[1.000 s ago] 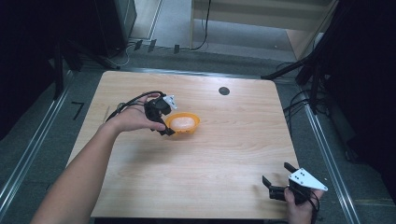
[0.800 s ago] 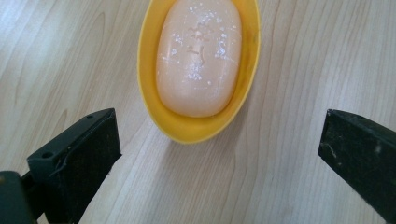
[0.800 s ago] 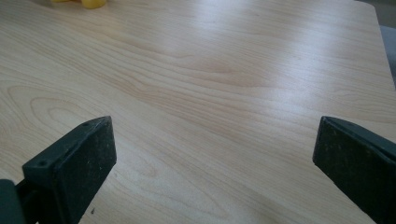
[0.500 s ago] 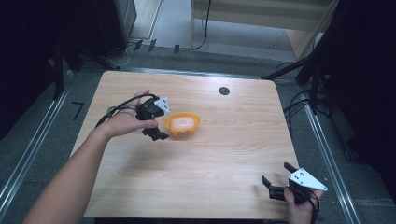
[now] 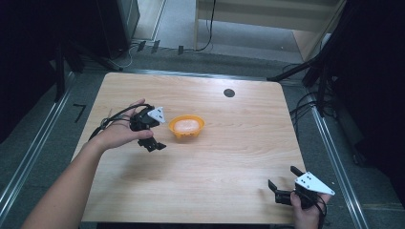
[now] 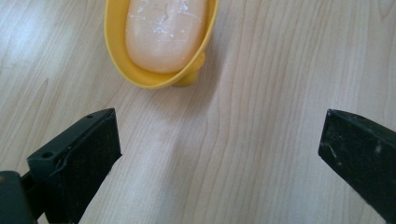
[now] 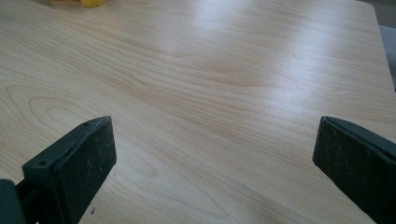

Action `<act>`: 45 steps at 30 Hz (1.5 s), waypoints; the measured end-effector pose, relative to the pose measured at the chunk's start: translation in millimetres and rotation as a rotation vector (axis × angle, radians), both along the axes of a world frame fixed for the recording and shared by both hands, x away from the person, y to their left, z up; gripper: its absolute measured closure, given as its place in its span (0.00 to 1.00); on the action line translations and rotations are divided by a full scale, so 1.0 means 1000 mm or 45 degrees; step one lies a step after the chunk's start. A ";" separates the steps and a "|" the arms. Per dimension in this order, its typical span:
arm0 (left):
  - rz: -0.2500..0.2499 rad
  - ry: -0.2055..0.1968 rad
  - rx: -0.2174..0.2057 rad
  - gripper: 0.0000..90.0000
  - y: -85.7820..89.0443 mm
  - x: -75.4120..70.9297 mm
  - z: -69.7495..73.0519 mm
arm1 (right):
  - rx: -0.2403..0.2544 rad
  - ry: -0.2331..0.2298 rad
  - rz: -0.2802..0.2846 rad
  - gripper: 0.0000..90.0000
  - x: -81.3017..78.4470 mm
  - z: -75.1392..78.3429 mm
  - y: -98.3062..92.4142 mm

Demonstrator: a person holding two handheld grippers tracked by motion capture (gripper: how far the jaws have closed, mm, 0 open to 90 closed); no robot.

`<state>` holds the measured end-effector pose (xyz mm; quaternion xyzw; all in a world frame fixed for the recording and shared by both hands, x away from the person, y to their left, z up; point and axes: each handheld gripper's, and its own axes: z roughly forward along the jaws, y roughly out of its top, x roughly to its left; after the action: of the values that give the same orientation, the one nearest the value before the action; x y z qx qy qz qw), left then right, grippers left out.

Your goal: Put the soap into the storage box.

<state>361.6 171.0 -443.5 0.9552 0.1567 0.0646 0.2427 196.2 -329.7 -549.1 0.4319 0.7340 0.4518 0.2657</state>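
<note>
Wooden table [image 5: 200, 162] with pale grain, dark floor and cables around it, a small black disc [image 5: 229, 92] set into the far part of the top. Yellow dish [image 5: 186, 128] sits left of centre on the table, upright, with a pale orange soap bar [image 5: 186, 125] lying inside it. In the left gripper view the dish [image 6: 140, 77] is at the top, soap [image 6: 163, 32] filling its hollow, bare wood between dish and jaws.

Left gripper [image 5: 152, 136] is just left of the dish, near it but apart, held in the person's left hand [image 5: 122, 133] with forearm coming in from the bottom left. Jaws stand wide apart, have just been opening, nothing between them but tabletop; grey plate on top faces the dish. Cable loops back over the hand.

Right gripper [image 5: 282, 186] sits at the near right corner of the table, well apart from the dish, gripped by the right hand [image 5: 305, 212] at the bottom edge. Jaws wide apart, empty, pointing across bare wood toward the far left; right gripper view catches a yellow sliver of the dish [image 7: 91, 3] at its top edge.
</note>
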 end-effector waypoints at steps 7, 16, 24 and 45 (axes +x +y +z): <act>0.001 -0.002 -0.017 0.00 0.009 -0.012 -0.006 | 0.001 -0.001 -0.001 0.00 0.000 0.000 0.000; 0.010 -0.020 -0.031 0.00 0.015 -0.030 -0.013 | 0.001 0.000 0.000 0.00 0.000 0.000 0.000; 0.043 -0.038 -0.098 0.00 0.029 -0.050 -0.018 | -0.001 0.002 0.000 0.00 0.000 0.000 0.000; 0.253 -0.175 -0.311 0.00 0.069 -0.096 -0.036 | -0.009 0.002 -0.001 0.00 0.000 0.000 0.001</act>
<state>265.3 239.5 -479.4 0.8917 0.2400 0.1341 0.3595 196.4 -328.9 -549.2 0.4317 0.7356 0.4488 0.2666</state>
